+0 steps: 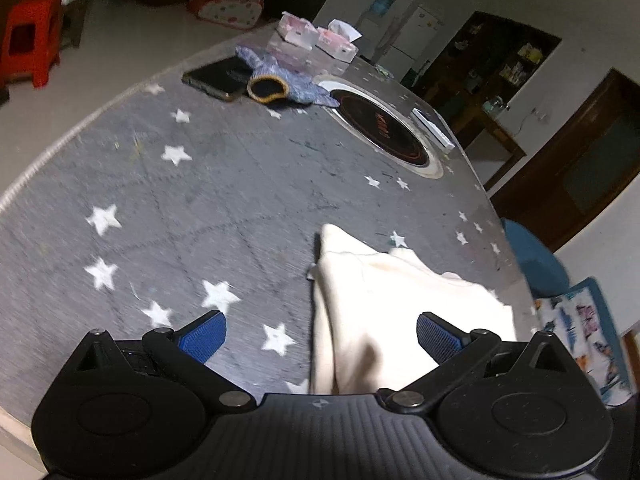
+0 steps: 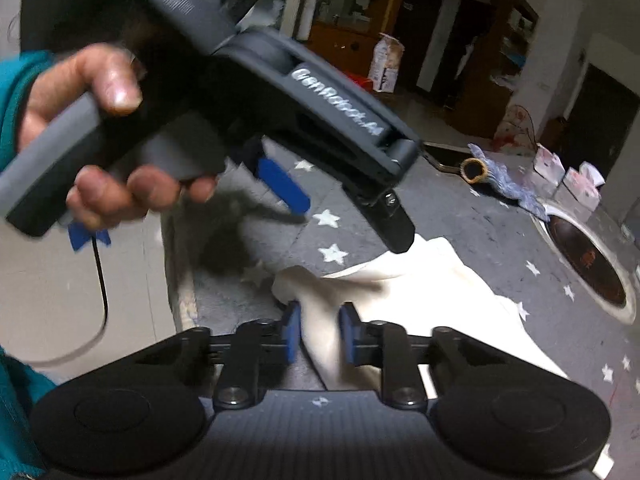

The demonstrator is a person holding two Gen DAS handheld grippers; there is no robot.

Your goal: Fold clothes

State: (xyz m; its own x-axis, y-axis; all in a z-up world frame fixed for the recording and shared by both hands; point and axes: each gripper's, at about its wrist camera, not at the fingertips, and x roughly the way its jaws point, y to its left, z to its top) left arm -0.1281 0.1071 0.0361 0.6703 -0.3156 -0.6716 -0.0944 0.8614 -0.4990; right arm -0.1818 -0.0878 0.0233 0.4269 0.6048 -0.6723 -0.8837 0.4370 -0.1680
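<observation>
Right gripper (image 2: 319, 330) jaws – pinching cream garment (image 2: 420, 280) | left gripper (image 1: 320, 334) jaws – spread wide, empty

Left gripper (image 1: 320, 334) agape, right gripper (image 2: 319, 334) pinched.

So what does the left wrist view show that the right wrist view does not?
Only the left wrist view: the left claw seen from behind, jaws wide open, gripping nothing, and a red stool.

Only the right wrist view: the right claw shut on a bunch of the cream cloth, and a hand holding the left claw.

Both: the cloth, the grey star-print table cover, the blue glove and the round cooktop.
</observation>
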